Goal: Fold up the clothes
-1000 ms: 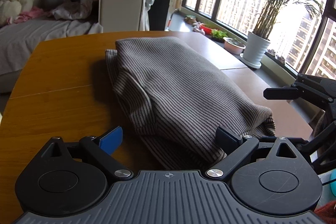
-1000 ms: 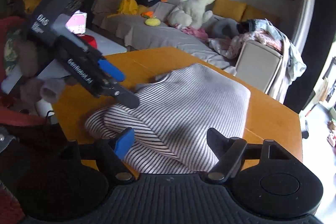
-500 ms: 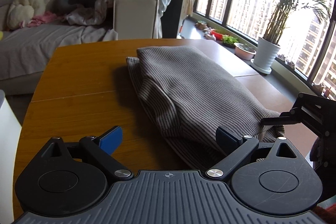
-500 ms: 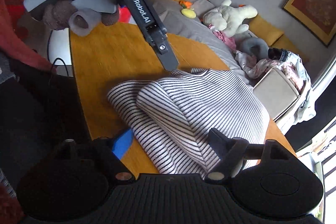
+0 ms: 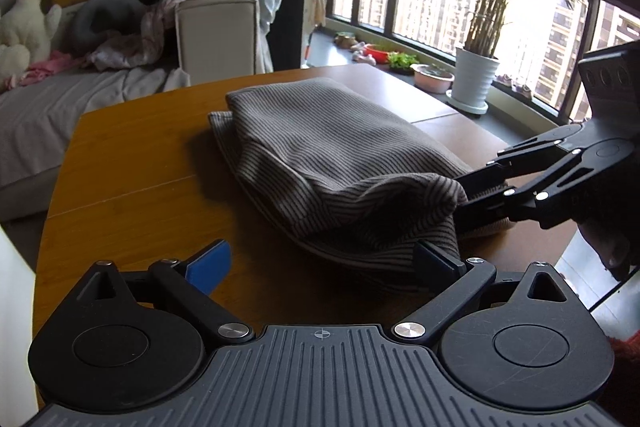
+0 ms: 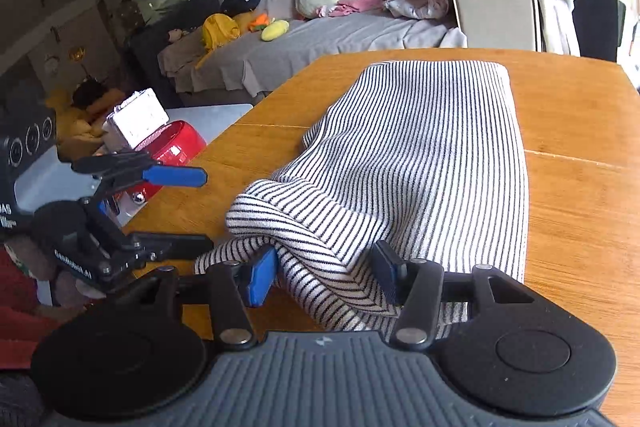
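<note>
Folded black-and-white striped knit garment (image 6: 420, 163) lying on the orange wooden table (image 6: 580, 195). The right gripper (image 6: 326, 277), which hovered clear of the cloth half a second ago, has come down with its jaws part-closed around the raised near fold, pads touching fabric. The left gripper (image 5: 322, 263) remains wide open, holding nothing, its right finger (image 5: 434, 261) against the garment's near edge.
</note>
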